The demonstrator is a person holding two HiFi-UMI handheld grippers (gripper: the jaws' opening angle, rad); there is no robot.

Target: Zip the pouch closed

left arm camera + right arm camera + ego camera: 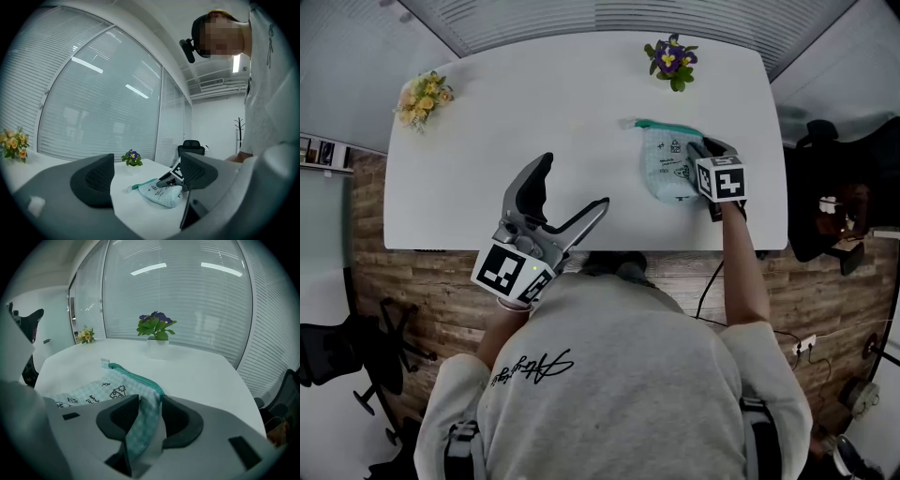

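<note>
The white table [534, 122] lies bare across the centre and left of the head view. Yellow flowers [423, 97] block its upper left corner, and a purple flower pot [672, 60] stands at the top edge, right of centre. At right, the pouch [668, 161] and the right gripper [698, 150] clamped on it fill the space. The left gripper [575, 181] overhangs the near edge.

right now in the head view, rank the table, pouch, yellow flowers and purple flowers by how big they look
1. table
2. pouch
3. yellow flowers and purple flowers: they look about the same size, too close to rank.
</note>
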